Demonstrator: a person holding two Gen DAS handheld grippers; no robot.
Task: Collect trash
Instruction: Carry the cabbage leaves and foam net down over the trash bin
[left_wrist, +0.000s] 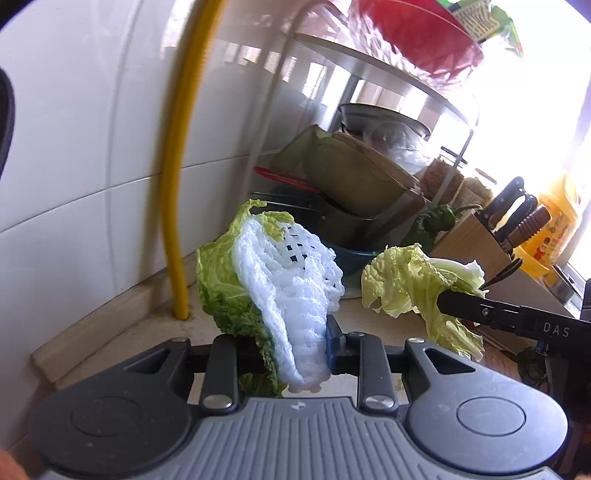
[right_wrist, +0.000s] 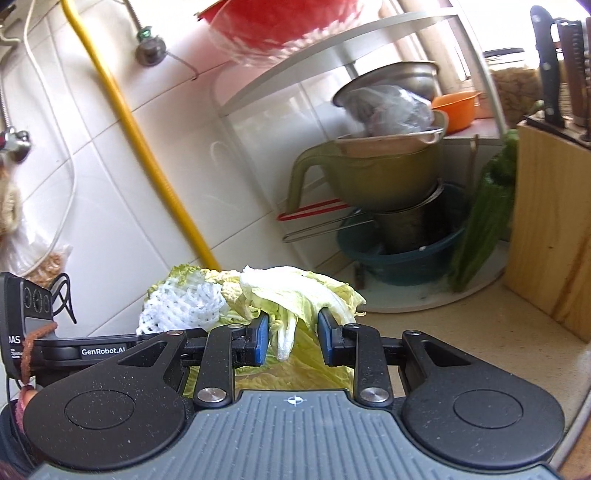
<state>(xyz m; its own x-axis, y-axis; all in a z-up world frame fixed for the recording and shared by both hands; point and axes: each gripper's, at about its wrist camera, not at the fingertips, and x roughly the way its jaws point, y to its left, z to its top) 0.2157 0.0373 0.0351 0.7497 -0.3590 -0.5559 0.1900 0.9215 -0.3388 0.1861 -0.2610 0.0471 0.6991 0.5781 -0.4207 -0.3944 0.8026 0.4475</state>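
clamping foam net (left_wrist: 291, 295) and cabbage leaf (left_wrist: 221, 291) in left gripper (left_wrist: 288, 354), pinching another leaf (right_wrist: 295, 295) in right gripper (right_wrist: 291, 338), both near yellow hose (left_wrist: 177, 177) (keeping squeeze firm, carrying level).

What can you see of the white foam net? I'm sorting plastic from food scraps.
The white foam net is a soft, stretchy mesh sleeve with diamond-shaped holes, crumpled and partly flattened. It is clamped in the left claw together with a green cabbage leaf pressed against its side, and it sticks up out of the claw, off the counter. In the right wrist view it shows beside the right claw's paler leaf.
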